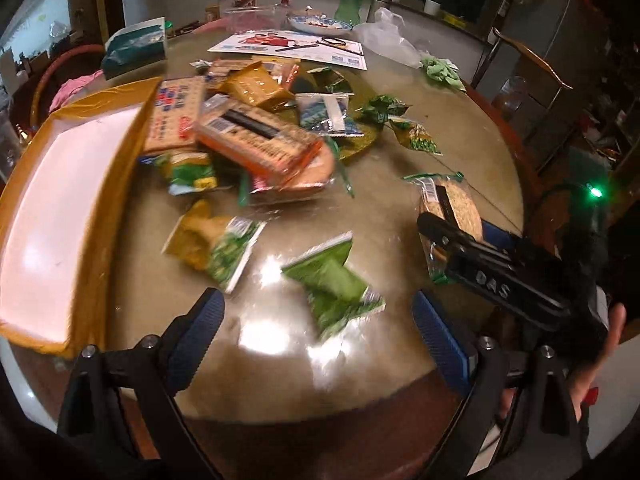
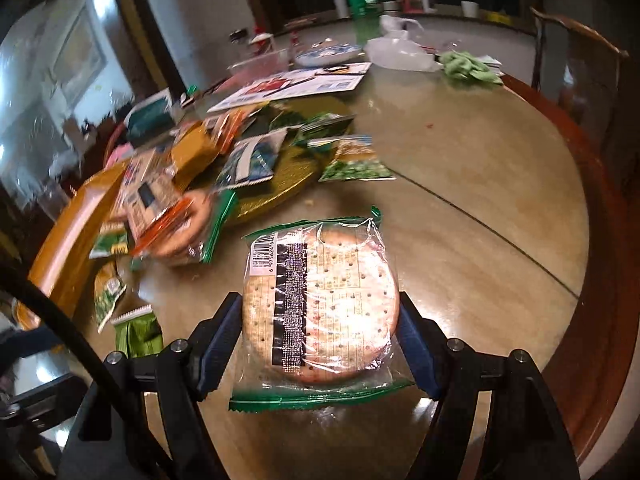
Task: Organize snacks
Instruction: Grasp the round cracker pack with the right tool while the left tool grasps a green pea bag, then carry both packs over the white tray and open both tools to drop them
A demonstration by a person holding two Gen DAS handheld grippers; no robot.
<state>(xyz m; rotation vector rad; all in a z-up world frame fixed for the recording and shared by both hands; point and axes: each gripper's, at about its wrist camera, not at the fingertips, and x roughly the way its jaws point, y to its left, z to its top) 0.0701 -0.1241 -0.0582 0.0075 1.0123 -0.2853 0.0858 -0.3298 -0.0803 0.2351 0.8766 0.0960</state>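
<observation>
My right gripper [image 2: 320,324] is shut on a clear, green-edged pack of round crackers [image 2: 320,304], its blue pads against both sides, just above the table. In the left wrist view this pack [image 1: 452,208] and the right gripper [image 1: 456,236] sit at the right. My left gripper [image 1: 320,324] is open and empty above a green snack packet [image 1: 332,288]. A yellow-green packet [image 1: 212,244] lies to its left. A pile of snacks [image 1: 248,136] lies beyond, with an orange cracker box on top. An open yellow box [image 1: 72,200] stands at the left.
A round gold turntable [image 2: 276,184] holds several packets. At the far side are a printed sheet [image 1: 292,46], a blue-patterned plate [image 1: 320,24], a green bottle [image 1: 350,0], a white plastic bag [image 1: 384,36] and a green cloth [image 1: 440,70]. A wooden chair [image 2: 576,64] stands at the right edge.
</observation>
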